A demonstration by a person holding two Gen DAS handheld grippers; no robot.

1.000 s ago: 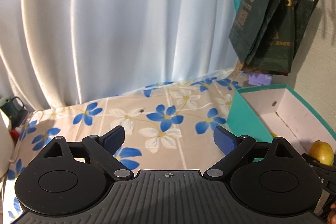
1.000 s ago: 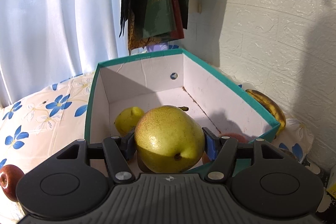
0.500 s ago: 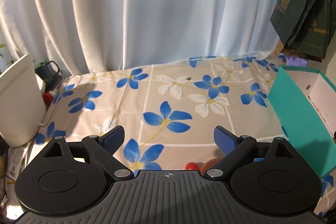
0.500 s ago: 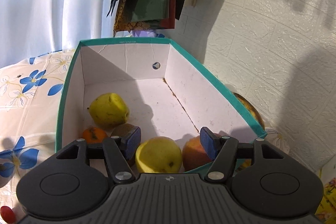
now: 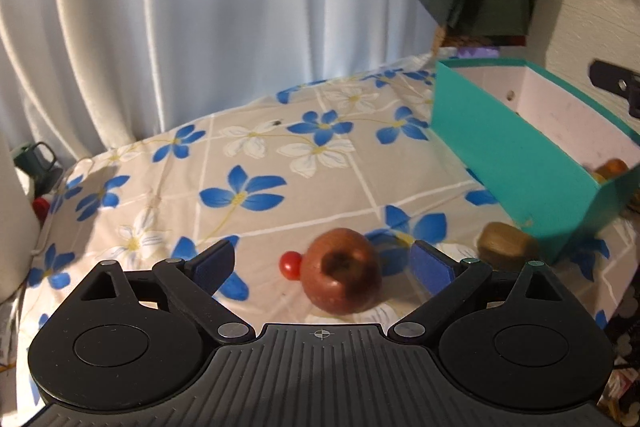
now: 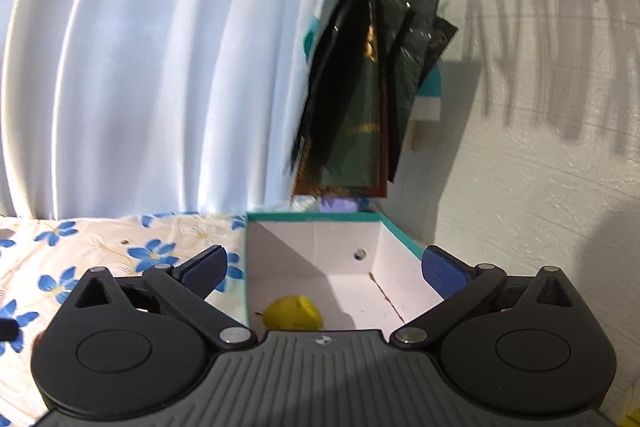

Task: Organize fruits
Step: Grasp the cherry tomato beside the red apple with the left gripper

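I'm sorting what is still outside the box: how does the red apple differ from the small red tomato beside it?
The apple is far larger than the tomato. The apple is dull brownish red with a dark hollow facing the camera; the tomato is bright, smooth red. The apple lies between the open fingers of the left hand-held gripper; the tomato sits at its left side. Both rest on the floral cloth, outside the teal box.

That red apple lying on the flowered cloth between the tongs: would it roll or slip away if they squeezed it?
The apple is round and lies tilted, its stem hollow facing the camera, so a nudge would probably roll it. Its skin looks smooth and glossy, so perhaps a little slippery. The left tongs stand open around it, not touching, so an off-centre squeeze might push it aside.
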